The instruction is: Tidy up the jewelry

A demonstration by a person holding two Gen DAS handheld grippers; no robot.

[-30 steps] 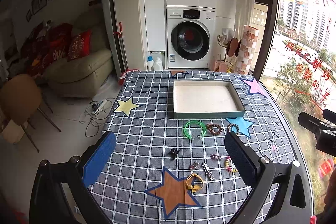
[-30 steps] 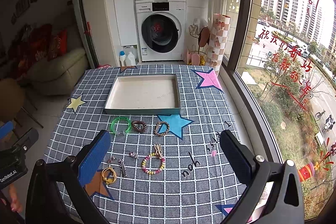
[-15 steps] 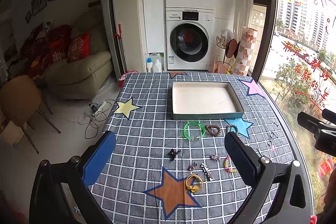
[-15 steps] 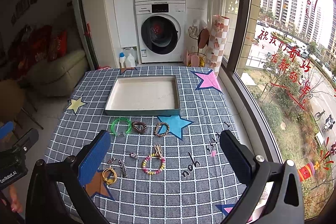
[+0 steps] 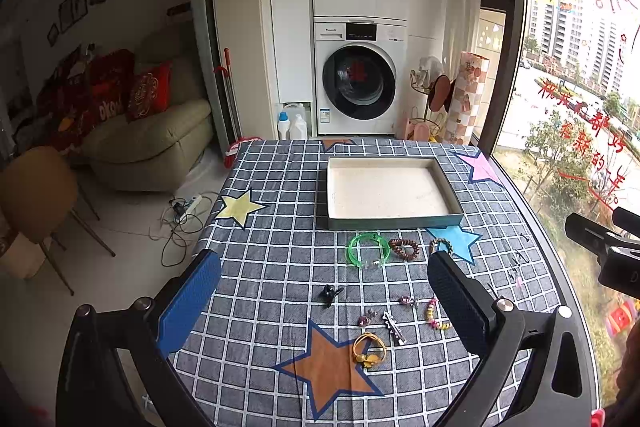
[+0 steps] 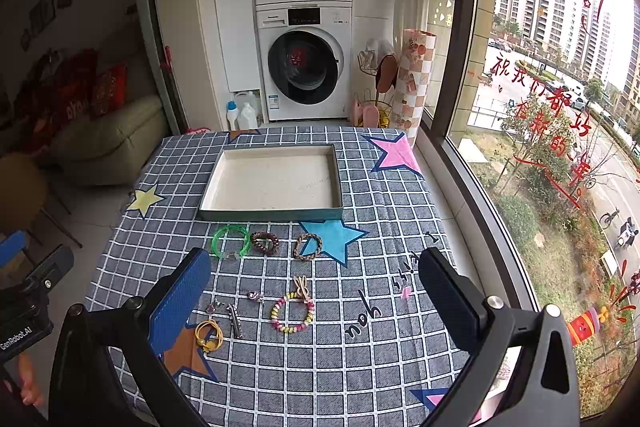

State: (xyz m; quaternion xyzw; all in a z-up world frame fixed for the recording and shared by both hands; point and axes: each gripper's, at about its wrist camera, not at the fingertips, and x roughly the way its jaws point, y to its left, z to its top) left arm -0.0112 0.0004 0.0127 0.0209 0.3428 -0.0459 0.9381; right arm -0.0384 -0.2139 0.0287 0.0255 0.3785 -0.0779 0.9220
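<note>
Overhead, both grippers hang above a table covered in a blue-grey checked cloth (image 6: 360, 367) printed with coloured stars. Working from the left: the left gripper (image 5: 324, 303) has its fingers spread wide, nothing between them, with a small black clip (image 5: 330, 294) lying on the cloth below the gap. The right gripper (image 6: 314, 301) is likewise spread wide and holds nothing.

Near the far end of the table sits a shallow tray (image 6: 272, 214) with a pale floor (nothing in it). Just in front of its near wall runs a row of three bracelets, left to right: a green bangle (image 6: 231, 241), a brown beaded bracelet (image 6: 265, 242) and a braided bracelet (image 6: 307, 246), the last overlapping the edge of a blue star.

Closer to the cameras lies a second group, again left to right: a yellow hair tie (image 6: 208, 335) at the edge of an orange star, a silver hair clip (image 6: 235, 319), a small pink trinket (image 6: 253, 295), then a pastel beaded bracelet (image 6: 292, 313) with a beige cord bow touching its far side. All the pieces rest on the cloth, outside the tray.
</note>
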